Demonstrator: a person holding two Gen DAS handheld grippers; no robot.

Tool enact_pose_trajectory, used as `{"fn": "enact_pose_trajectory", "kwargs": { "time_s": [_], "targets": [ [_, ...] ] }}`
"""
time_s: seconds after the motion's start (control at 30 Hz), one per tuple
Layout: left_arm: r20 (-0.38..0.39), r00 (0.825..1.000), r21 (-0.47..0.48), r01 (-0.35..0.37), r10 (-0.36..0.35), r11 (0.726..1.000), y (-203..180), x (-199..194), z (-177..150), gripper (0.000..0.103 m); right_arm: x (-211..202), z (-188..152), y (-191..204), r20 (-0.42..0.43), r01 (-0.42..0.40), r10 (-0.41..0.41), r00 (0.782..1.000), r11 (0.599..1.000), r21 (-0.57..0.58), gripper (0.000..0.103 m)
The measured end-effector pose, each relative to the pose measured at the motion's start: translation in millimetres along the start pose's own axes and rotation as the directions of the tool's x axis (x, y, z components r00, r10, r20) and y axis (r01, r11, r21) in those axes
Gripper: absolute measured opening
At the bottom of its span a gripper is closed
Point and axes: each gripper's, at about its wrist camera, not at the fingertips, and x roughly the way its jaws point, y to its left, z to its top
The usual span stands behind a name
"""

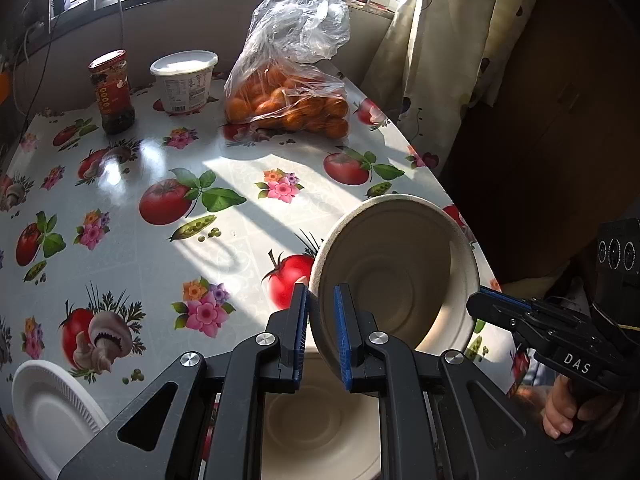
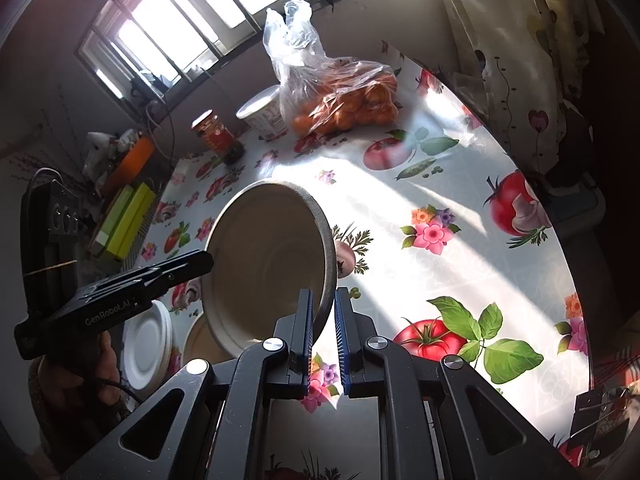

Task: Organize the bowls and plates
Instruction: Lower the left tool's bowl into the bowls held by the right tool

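A beige paper bowl is held up in the air, tilted on its side, above the near right part of the worktop. Both claws hold it by the rim. The left claw is clenched on the rim at one side, with one blue-padded finger inside the bowl and the other outside. The right claw comes in from the right edge of the worktop and pinches the opposite side of the rim; in the right wrist view the right claw has the bowl wall between its pads, and the left claw reaches the rim from the left.

Under the lifted bowl, at the near edge of the worktop, a second beige bowl sits upright. A white plate lies at the near left corner; in the right wrist view it looks like a small stack of plates, just beside that second bowl.

Along the far edge stand a dark sauce jar with a red lid, a white tub just to its right, and a clear plastic bag of oranges next to the tub. The worktop carries a glossy cloth printed with tomatoes, mushrooms and flowers.
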Motion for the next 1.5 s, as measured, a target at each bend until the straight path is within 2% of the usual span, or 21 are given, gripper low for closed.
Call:
{"fn": "enact_pose_trajectory", "kwargs": {
  "time_s": [0.63,1.5],
  "targets": [
    [0.042,0.999,0.000,-0.001,0.001,1.000,3.9,-23.7,-8.5,0.014,-13.9,-9.5,18.6,0.022,-0.021,0.021,1.000,1.000,-0.021,0.011],
    [-0.006,1.000,-0.038,-0.014,0.014,0.999,30.1,-43.0,-58.9,0.014,1.1,-51.8,43.7,-0.075,-0.070,0.068,0.995,0.997,-0.024,0.012]
  ]
}}
